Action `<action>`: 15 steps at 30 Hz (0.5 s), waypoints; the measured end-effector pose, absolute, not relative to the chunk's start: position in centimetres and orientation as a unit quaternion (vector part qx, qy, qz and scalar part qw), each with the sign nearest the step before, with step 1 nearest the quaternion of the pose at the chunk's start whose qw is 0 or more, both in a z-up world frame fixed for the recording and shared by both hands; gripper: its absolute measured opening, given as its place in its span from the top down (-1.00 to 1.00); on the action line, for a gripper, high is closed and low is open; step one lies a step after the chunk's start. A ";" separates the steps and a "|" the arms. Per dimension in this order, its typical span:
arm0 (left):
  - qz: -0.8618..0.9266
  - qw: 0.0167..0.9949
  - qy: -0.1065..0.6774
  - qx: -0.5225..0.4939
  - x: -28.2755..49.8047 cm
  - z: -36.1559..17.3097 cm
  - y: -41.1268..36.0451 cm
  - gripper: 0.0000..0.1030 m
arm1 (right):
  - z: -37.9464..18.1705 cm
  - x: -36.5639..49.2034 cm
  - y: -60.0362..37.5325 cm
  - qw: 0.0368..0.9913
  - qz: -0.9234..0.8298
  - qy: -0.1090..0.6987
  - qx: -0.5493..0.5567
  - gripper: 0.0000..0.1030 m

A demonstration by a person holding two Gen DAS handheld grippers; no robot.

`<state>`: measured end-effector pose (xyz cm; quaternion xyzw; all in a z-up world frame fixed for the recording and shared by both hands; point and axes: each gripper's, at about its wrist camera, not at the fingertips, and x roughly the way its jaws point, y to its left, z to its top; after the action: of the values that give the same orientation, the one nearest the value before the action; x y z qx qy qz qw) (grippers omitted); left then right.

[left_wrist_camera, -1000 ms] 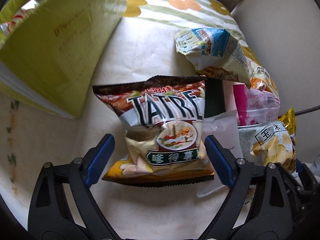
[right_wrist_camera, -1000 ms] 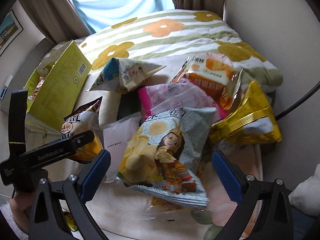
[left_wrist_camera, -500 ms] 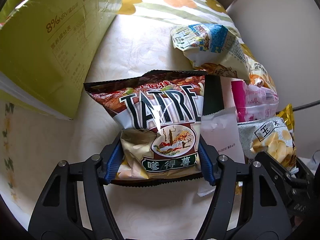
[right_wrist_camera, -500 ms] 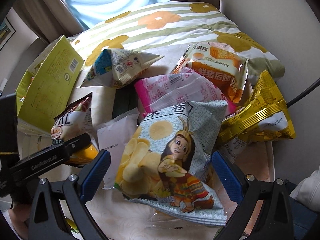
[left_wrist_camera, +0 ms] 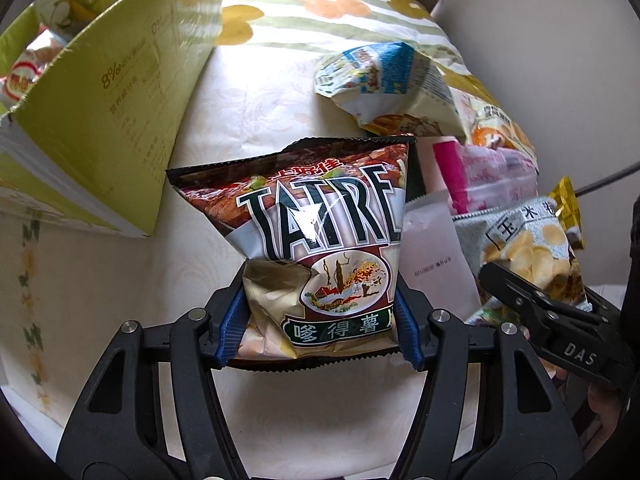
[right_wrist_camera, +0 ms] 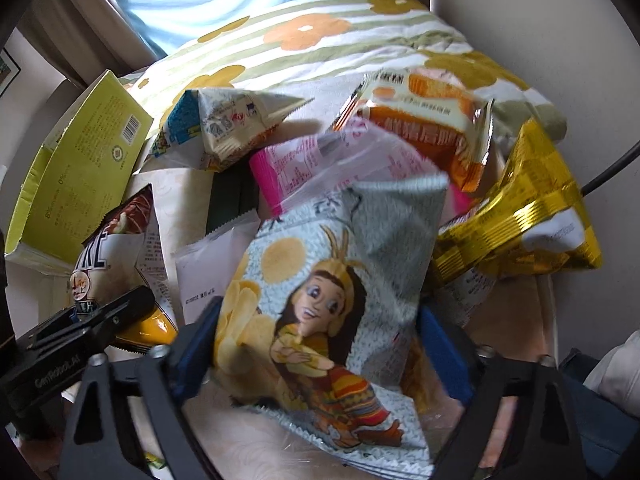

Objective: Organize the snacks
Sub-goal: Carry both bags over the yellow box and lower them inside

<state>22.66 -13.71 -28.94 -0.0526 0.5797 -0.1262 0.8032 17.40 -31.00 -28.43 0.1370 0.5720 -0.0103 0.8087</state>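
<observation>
Both grippers clenched on chip bags

We lift the TATRE chip bag (left_wrist_camera: pixel 320 240) gently with left gripper (left_wrist_camera: pixel 318 328) toward the green carton (left_wrist_camera: pixel 116 120) at ten o'clock; right gripper (right_wrist_camera: pixel 320 352) squeezes the cartoon-girl chip bag (right_wrist_camera: pixel 320 312).

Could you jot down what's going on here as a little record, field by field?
Setting: bed with flowered quilt
Left gripper: shut on TATRE chip bag
Right gripper: closing around cartoon-girl chip bag, contact blurred
Container: open yellow-green box, left of the pile
Loose snacks: pink packet, gold bag, orange packet
</observation>
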 end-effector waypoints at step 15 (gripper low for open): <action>-0.125 0.824 0.548 -0.066 20.9 -24.6 -13.2 -0.14 | -24.5 15.2 -31.0 0.837 0.021 0.529 0.136 -0.28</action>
<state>20.94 -13.24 -24.55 -0.0660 0.5484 -0.1252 0.8242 15.20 -30.96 -24.53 0.1363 0.5288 0.0206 0.8375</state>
